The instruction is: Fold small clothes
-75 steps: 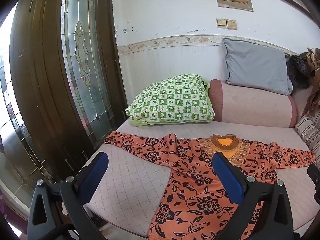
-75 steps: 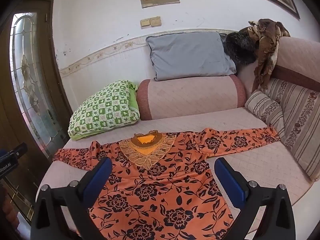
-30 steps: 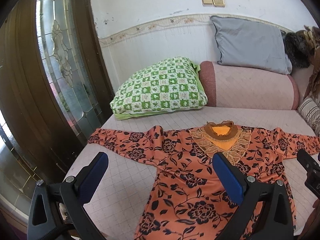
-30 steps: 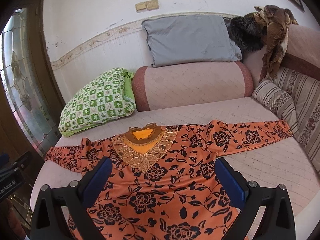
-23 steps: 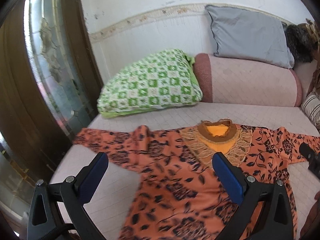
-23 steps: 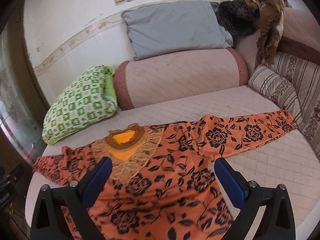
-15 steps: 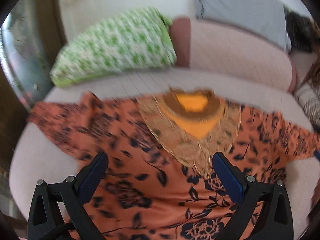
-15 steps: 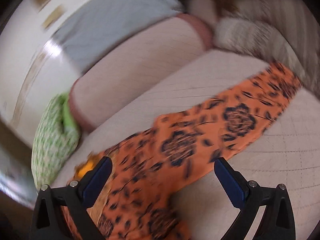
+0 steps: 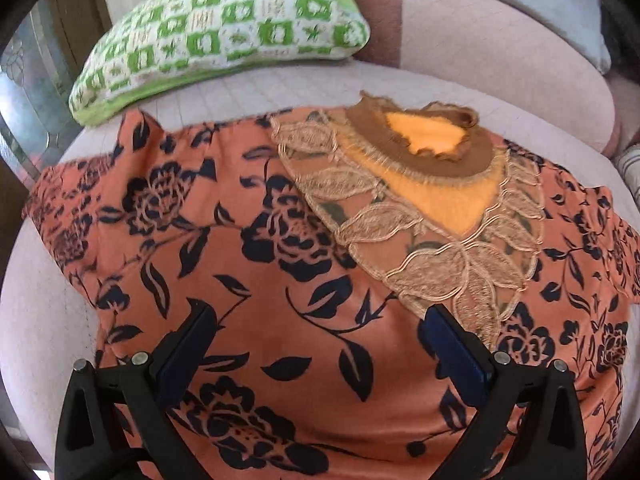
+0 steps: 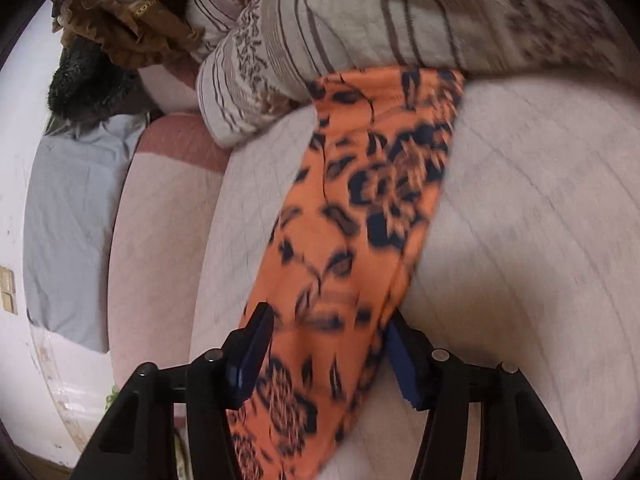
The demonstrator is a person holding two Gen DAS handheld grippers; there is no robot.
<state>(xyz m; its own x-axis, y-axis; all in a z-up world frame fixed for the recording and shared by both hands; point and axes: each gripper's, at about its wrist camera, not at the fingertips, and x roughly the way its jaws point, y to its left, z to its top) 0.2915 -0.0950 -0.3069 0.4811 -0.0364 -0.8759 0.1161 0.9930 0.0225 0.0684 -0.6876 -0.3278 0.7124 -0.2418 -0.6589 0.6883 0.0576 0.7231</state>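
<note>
The orange floral blouse [image 9: 280,280] lies spread face up on the quilted sofa seat [image 9: 40,320], its lace collar [image 9: 420,208] ahead of and slightly right of the left gripper [image 9: 320,332], whose jaws stand wide open above the chest panel with nothing between them and no pad touching cloth. The right gripper [image 10: 328,344] has its jaws straddling the blouse's sleeve [image 10: 360,208], which runs away from them toward the striped cushion [image 10: 360,40] at the far end; those jaws are closing, the sleeve lies between them, and the blur leaves it unclear whether the pads already press on it, though a gap seems to show on the left side. This looks like the opening step of the fold: taking the sleeve so it can be brought across the body. Next, the right jaws need to finish pinching the fabric near its edge, catching both layers, then lift and carry it inward toward the collar, while the left jaws could pin the shoulder or chest so the body does not drag.
</note>
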